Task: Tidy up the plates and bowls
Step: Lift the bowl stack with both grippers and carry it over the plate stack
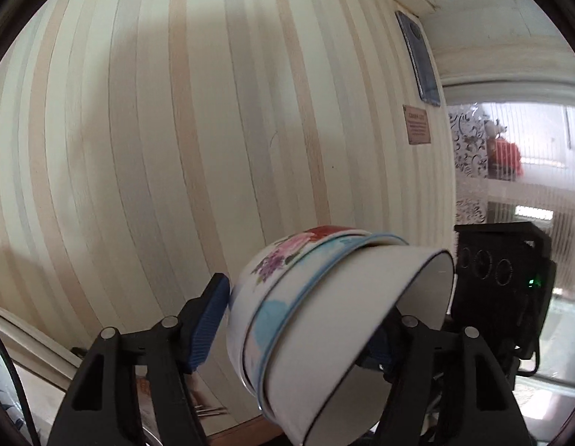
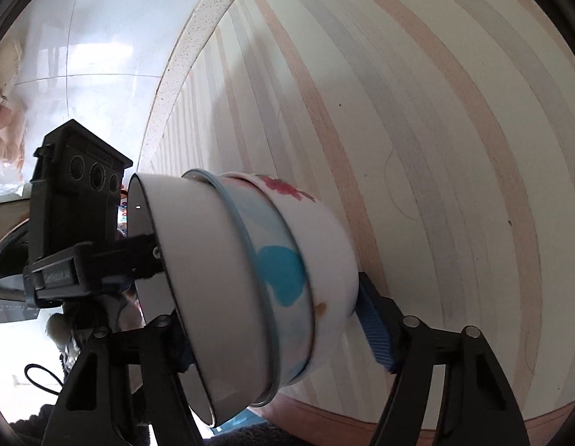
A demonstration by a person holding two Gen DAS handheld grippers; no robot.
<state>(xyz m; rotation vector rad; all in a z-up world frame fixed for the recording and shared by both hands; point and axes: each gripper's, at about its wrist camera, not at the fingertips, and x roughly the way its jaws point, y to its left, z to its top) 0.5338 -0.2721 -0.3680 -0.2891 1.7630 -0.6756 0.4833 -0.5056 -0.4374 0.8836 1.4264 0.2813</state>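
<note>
Striped cream-and-tan panelling [image 1: 168, 141] fills most of both views, so whatever the stack is headed for isn't visible. Both tongs share one load: a nested stack of white ceramic bowls [image 1: 324, 308], tipped on its side with the rims pointing toward the person's right. Left tongs [image 1: 298, 319] pinch it across the nest, blue pads on the flowered bowl's base and inside the plain white bowl's mouth; right tongs [image 2: 276, 329] grip the same way from the opposite side. Stack axis runs across between the fingers, so I'd guess both hands must tilt together to set it upright.
</note>
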